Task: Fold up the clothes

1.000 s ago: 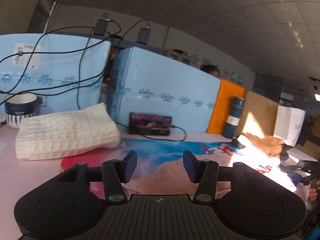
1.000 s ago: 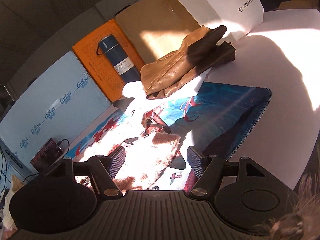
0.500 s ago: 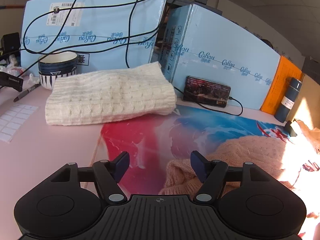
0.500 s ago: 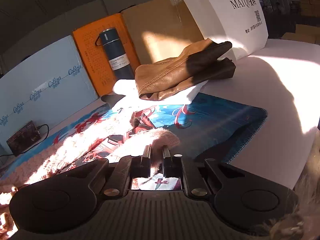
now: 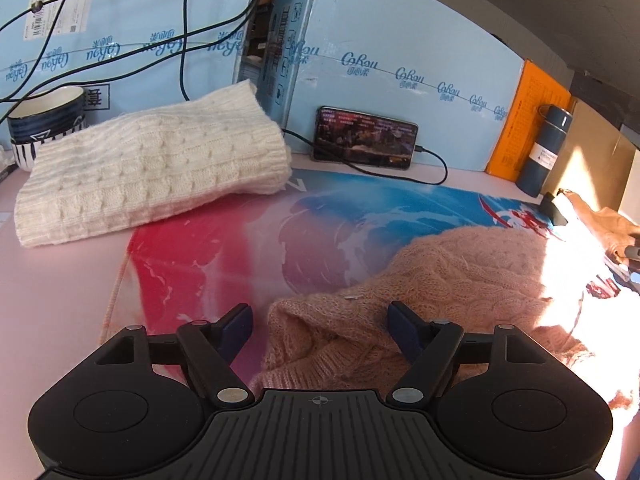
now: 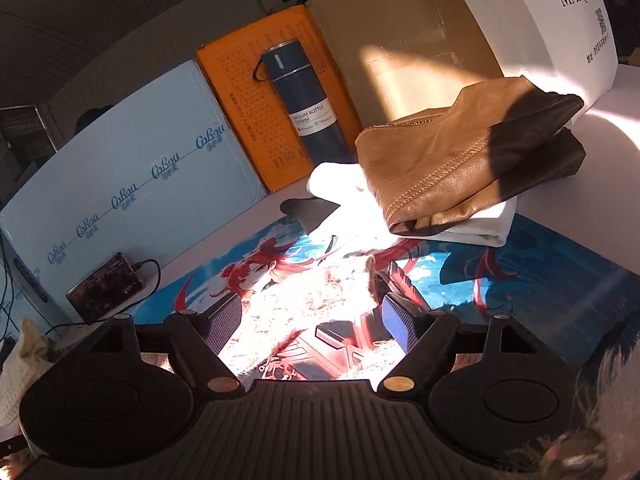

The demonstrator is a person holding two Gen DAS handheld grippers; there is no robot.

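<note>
Lying rumpled across the printed mat (image 5: 224,264), the pink sweater (image 5: 460,280) is seen with one bunched end near the mat's front edge and the rest stretched away toward the mat's right side, so its long axis runs roughly left to right. The left gripper (image 5: 320,320) is held wide apart, nothing gripped, and the sweater's bunched end sits directly between its fingers and just ahead of them. The right gripper (image 6: 310,316) is likewise spread wide and holds nothing; below it, a sunlit part of the sweater (image 6: 320,288) is glimpsed, too washed out by glare for its edge to be traced. Of the two, the left is judged the nearer to a graspable fold. Whether the sweater is partly folded cannot be told. Farther out, a folded cream sweater (image 5: 152,168) is laid at the table's back left, beside a bowl (image 5: 44,120). A brown leather garment (image 6: 460,168) is stacked on white cloth (image 6: 472,224) at the mat's far right corner, with a phone (image 5: 364,138) and a blue bottle (image 6: 308,100) propped against the boxes behind.
</note>
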